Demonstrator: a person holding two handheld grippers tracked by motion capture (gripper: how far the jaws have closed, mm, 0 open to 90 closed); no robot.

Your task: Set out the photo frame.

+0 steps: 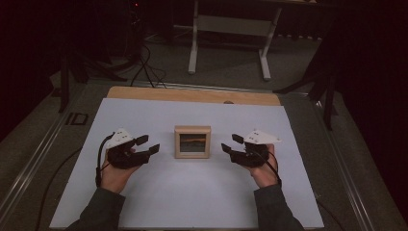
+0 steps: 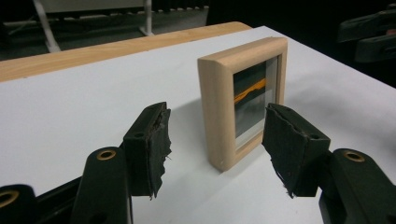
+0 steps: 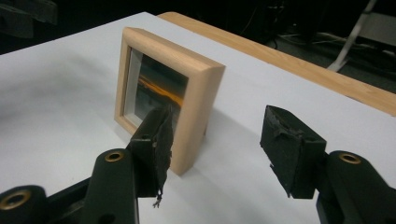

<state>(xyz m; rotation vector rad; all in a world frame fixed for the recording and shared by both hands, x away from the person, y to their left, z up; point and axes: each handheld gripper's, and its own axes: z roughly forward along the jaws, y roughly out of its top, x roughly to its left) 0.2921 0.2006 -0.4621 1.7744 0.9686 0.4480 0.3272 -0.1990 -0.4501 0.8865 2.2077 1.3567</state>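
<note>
A small square picture frame of pale wood (image 1: 192,141) stands upright in the middle of the white table top; its glass shows a dark picture with an orange streak. My left gripper (image 1: 144,144) is to its left, jaws wide apart and pointing at it, a short gap away. In the left gripper view the frame (image 2: 233,98) stands just beyond the gripper (image 2: 217,151), with nothing between the pads. My right gripper (image 1: 230,143) mirrors this on the frame's right side, also open. In the right gripper view the frame (image 3: 173,88) stands ahead of that gripper (image 3: 219,149), near its left pad.
The white sheet (image 1: 192,192) lies over a wooden table whose bare edge (image 1: 192,95) shows at the back. Beyond it are a dark floor, cables and a white table stand (image 1: 230,29). Black clamps (image 2: 369,35) stick out at the table's side.
</note>
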